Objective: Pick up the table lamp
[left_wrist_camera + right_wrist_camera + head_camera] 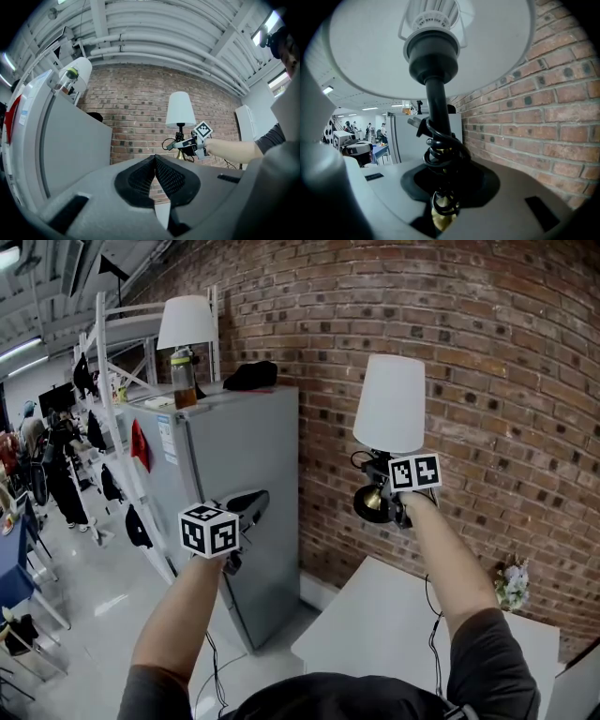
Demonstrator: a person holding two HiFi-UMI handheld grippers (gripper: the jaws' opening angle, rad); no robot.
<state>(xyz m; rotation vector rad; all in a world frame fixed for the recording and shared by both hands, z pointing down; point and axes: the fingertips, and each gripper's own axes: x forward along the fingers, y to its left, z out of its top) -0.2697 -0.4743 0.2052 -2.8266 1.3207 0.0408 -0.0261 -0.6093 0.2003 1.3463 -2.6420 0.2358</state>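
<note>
The table lamp (388, 403) has a white shade, a black stem wound with black cord and a brass base (374, 503). It hangs in the air in front of the brick wall, well above the white table (375, 629). My right gripper (394, 495) is shut on the lamp's stem (442, 154), with the shade (370, 56) close overhead. My left gripper (236, 521) is held out to the left beside the grey cabinet (239, 456). Its black pads (154, 180) meet with nothing between them. From the left gripper view the lamp (180, 110) shows ahead to the right.
A second white lamp (186, 322), a bottle (184, 379) and a black cap (251, 375) stand on top of the grey cabinet. The brick wall (506, 381) is right behind the lifted lamp. White shelving (112, 409) and people are at the far left.
</note>
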